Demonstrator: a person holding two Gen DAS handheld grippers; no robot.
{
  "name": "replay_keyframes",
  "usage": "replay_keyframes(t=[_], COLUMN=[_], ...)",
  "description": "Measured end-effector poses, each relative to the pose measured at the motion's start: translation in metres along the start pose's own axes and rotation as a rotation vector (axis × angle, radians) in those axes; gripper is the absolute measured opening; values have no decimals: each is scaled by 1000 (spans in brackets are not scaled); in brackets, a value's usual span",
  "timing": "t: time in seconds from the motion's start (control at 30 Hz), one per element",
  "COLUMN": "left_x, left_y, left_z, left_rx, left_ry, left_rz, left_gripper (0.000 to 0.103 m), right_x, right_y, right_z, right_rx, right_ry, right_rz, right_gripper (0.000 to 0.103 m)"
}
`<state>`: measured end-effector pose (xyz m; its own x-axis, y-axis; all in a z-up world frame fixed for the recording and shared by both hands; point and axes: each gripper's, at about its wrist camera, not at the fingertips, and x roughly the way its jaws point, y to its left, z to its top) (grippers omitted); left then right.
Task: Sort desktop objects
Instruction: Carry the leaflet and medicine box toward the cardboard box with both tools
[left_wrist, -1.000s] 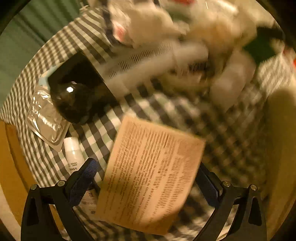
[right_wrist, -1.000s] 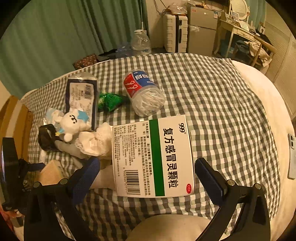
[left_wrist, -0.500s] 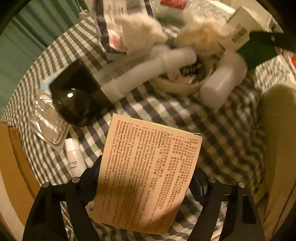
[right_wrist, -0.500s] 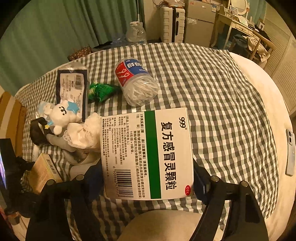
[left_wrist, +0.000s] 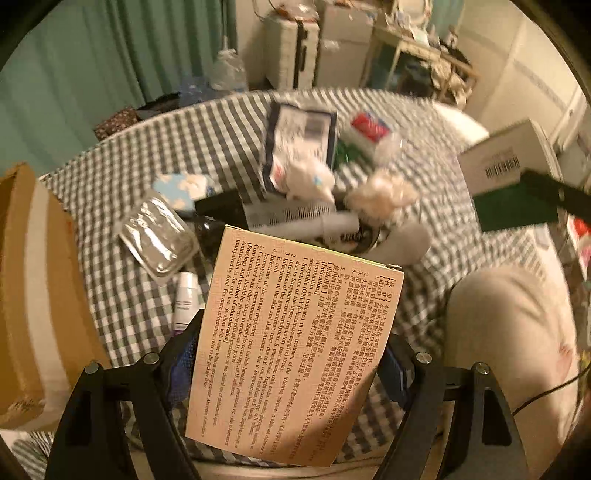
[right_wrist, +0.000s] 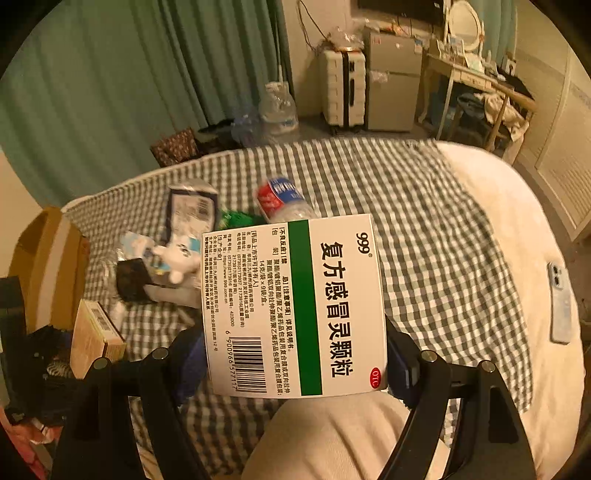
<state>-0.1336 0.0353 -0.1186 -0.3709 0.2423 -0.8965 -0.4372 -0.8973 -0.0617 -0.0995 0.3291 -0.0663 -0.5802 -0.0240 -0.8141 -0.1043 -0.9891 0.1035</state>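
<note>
My left gripper (left_wrist: 291, 356) is shut on a tan medicine box (left_wrist: 295, 332) covered in small print, held tilted above the checked cloth (left_wrist: 147, 155). My right gripper (right_wrist: 295, 367) is shut on a white medicine box (right_wrist: 295, 295) with a green stripe and a barcode, also held off the cloth. The white box (left_wrist: 506, 162) shows at the right edge of the left wrist view. The tan box (right_wrist: 94, 332) shows low on the left in the right wrist view.
On the cloth lie a white plush toy (left_wrist: 306, 177), a cotton swab jar (right_wrist: 280, 199), a dark-edged packet (right_wrist: 192, 210), a foil pack (left_wrist: 155, 236) and a small white bottle (left_wrist: 186, 295). A cardboard box (left_wrist: 33, 295) stands left; a phone (right_wrist: 559, 299) lies right. A person's knee (left_wrist: 506, 332) is close.
Both grippers closed their jaws onto the boxes, then rose with them. The boxes now hang above the cloth and more of the room shows.
</note>
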Motion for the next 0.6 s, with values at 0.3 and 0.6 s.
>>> replay_keyframes(t=[0.3, 0.6], left_x=[-59, -121], left_y=[14, 34], left_z=[15, 18], left_rx=[-5, -34], left_ry=[-114, -175], left_rz=[43, 52], left_gripper=[82, 82], right_x=[-61, -102], right_y=[30, 64], right_z=[5, 10], right_rx=[-41, -120], right_ry=[-93, -153], right_rz=[59, 118], right_gripper=[79, 79])
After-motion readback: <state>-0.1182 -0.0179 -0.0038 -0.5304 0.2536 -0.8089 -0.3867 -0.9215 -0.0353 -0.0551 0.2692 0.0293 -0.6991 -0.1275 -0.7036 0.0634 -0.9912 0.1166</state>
